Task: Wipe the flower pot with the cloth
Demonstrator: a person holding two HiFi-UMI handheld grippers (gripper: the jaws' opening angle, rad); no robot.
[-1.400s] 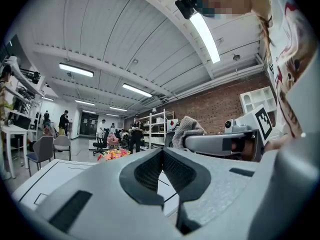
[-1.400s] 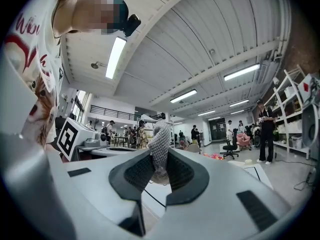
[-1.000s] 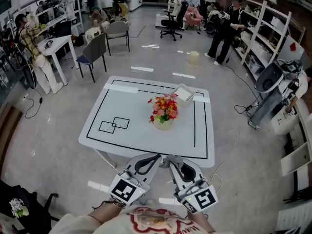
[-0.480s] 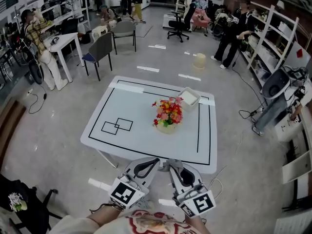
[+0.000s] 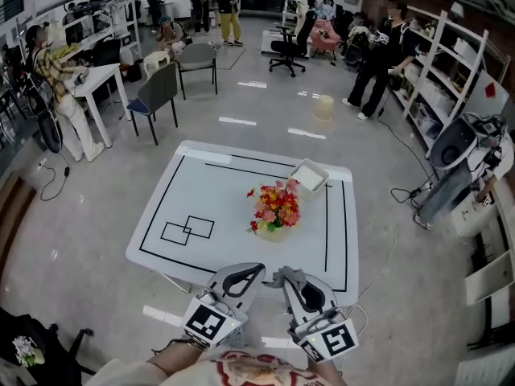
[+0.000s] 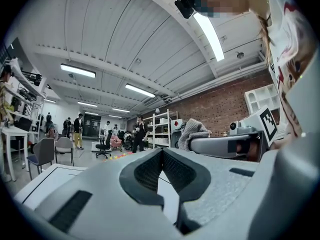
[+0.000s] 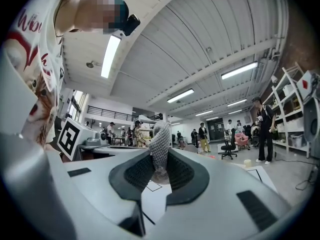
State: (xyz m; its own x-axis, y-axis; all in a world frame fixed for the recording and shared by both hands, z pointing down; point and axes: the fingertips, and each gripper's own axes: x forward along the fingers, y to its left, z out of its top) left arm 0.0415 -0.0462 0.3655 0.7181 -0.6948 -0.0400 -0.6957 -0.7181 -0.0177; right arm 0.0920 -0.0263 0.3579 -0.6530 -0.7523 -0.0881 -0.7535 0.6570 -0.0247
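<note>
The flower pot [image 5: 271, 231] is pale and holds red, yellow and orange flowers [image 5: 274, 206]; it stands right of the middle of the white table [image 5: 201, 195]. My right gripper [image 5: 286, 282] is shut on a grey knitted cloth [image 5: 291, 274], which stands up between its pads [image 7: 160, 146]. My left gripper [image 5: 256, 269] is shut with nothing in it, its jaws meeting at the tip [image 6: 161, 153]. Both grippers point level at the table's near edge, side by side and short of the pot. The right gripper's cloth [image 6: 193, 132] also shows in the left gripper view.
A white square tray [image 5: 309, 175] sits at the table's far right corner. Black tape lines and two overlapping squares [image 5: 187, 231] mark the tabletop. Chairs, desks, shelves [image 5: 451, 79] and several people stand around the room beyond.
Both grippers have moved forward together towards the table. In the head view the table and pot now sit lower and nearer. Neither gripper's jaws changed.
</note>
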